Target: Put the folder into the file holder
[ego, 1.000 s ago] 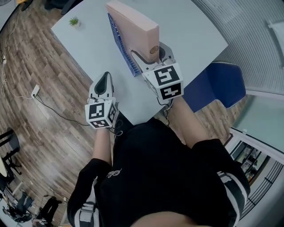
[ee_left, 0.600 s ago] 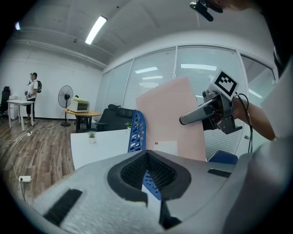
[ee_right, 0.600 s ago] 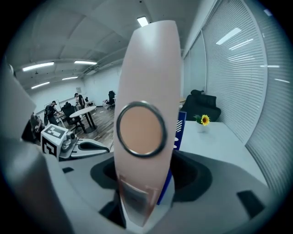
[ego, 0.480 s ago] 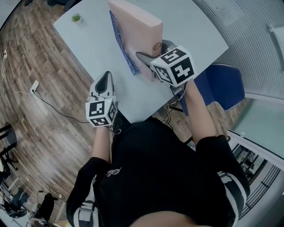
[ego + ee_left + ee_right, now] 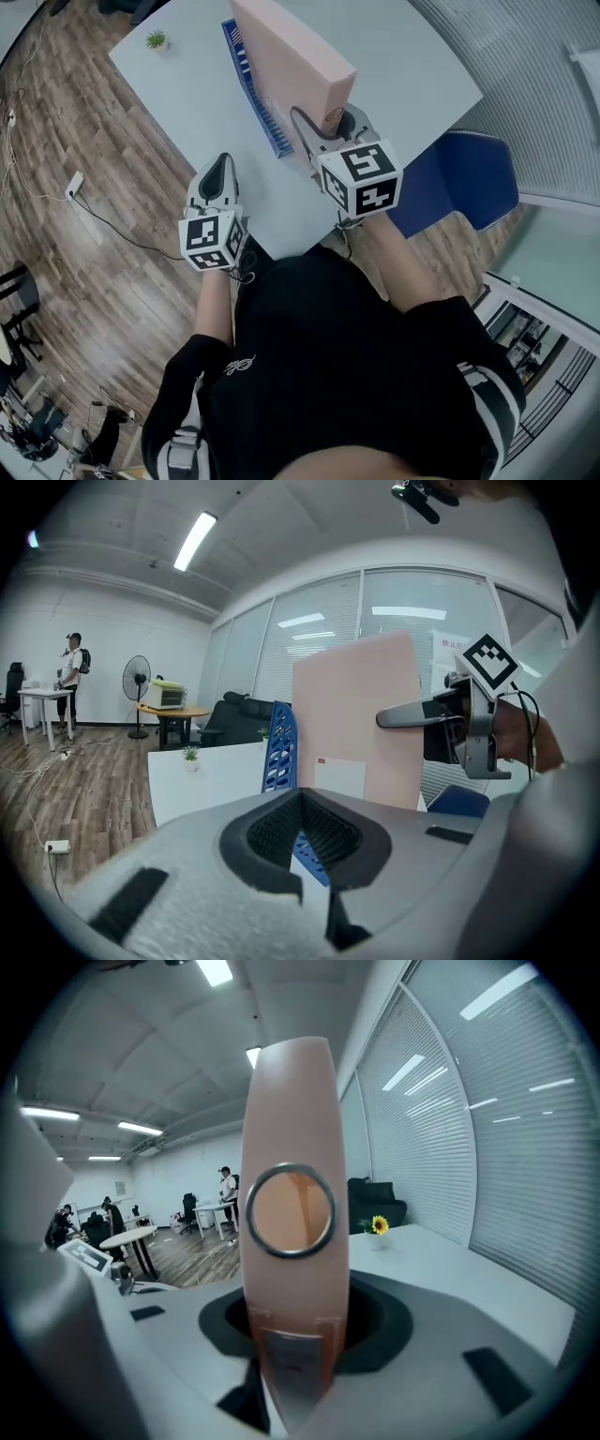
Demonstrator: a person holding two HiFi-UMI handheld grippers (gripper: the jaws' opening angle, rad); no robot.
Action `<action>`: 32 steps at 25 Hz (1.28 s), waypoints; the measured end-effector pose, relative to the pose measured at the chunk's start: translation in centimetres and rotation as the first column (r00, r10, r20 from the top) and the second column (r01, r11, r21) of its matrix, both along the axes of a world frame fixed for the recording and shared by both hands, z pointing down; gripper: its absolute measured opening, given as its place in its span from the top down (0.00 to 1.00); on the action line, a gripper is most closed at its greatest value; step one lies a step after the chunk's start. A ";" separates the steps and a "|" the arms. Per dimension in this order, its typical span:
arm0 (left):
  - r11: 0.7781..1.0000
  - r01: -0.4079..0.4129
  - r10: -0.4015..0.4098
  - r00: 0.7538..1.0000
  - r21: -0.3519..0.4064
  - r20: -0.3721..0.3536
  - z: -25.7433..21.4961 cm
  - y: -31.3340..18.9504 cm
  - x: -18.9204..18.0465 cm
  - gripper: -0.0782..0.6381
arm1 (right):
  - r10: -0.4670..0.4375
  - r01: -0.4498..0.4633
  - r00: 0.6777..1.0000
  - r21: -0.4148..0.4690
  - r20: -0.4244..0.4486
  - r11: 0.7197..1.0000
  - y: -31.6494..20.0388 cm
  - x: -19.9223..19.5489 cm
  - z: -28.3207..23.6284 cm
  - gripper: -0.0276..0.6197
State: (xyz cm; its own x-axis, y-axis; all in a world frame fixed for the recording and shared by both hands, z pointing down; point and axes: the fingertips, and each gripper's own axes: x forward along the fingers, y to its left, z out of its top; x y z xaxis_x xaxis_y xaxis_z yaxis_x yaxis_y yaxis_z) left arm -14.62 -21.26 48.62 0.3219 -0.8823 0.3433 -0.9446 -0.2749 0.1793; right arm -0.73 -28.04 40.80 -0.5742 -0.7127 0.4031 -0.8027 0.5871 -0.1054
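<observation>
Between the right gripper's [image 5: 326, 120] fingers: folder [image 5: 291, 66] spine, now clamped.
Fingers have just been closing on it; folder stands taller, file holder [image 5: 261, 94] just left of them, so insertion is next. Left gripper [image 5: 217, 173] fingers closed, empty.

right gripper [image 5: 329, 123]: jaws closed onto folder [image 5: 292, 58] spine (ring end between them) | wrist rolled back from its tilt | folder rose taller beside file holder [image 5: 251, 82]
</observation>
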 end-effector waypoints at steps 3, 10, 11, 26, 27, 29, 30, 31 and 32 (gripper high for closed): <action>1.000 -0.004 0.004 1.000 0.005 0.008 -0.1 -0.2 0.6 0.89 | 0.020 -0.024 0.997 0.052 0.071 0.998 0.2 0.6 -0.7 0.72; 1.000 -0.012 0.012 1.000 -0.002 0.026 0.3 0.0 0.5 0.89 | 0.059 -0.092 0.981 0.176 0.186 0.980 0.2 1.0 -2.0 0.72; 1.000 -0.012 0.012 1.000 -0.002 0.029 0.3 -0.1 0.5 0.89 | 0.061 -0.098 0.979 0.190 0.193 0.977 0.1 1.0 -2.1 0.72; 1.000 -0.014 0.015 0.999 -0.013 0.036 1.2 -0.5 -0.1 0.89 | 0.033 -0.094 0.980 0.315 0.195 0.944 -0.9 -0.6 -1.8 0.74; 1.000 -0.013 0.014 0.999 -0.014 0.035 1.3 -0.5 -0.2 0.89 | 0.036 -0.098 0.980 0.317 0.195 0.943 -0.9 -0.6 -1.6 0.74; 1.000 -0.013 0.014 0.999 -0.016 0.034 1.4 -0.5 -0.3 0.89 | 0.043 -0.107 0.979 0.325 0.197 0.940 -1.0 -0.5 -1.5 0.74; 1.000 -0.014 0.014 0.999 -0.017 0.034 1.5 -0.5 -0.3 0.89 | 0.047 -0.112 0.978 0.328 0.201 0.938 -1.1 -0.4 -1.4 0.74; 1.000 -0.014 0.015 0.999 -0.018 0.033 1.5 -0.6 -0.4 0.89 | 0.050 -0.118 0.977 0.332 0.206 0.936 -1.2 -0.4 -1.3 0.74; 1.000 -0.015 0.015 0.999 -0.019 0.032 1.5 -0.6 -0.5 0.89 | 0.054 -0.124 0.976 0.334 0.211 0.934 -1.3 -0.4 -1.2 0.74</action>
State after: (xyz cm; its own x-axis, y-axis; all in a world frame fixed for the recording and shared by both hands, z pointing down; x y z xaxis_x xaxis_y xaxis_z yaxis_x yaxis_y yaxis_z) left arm -15.09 -21.86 50.15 0.3234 -0.8708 0.3703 -0.9458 -0.2858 0.1539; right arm -1.10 -29.33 39.58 -0.5444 -0.8388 0.0110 -0.8372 0.5424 -0.0706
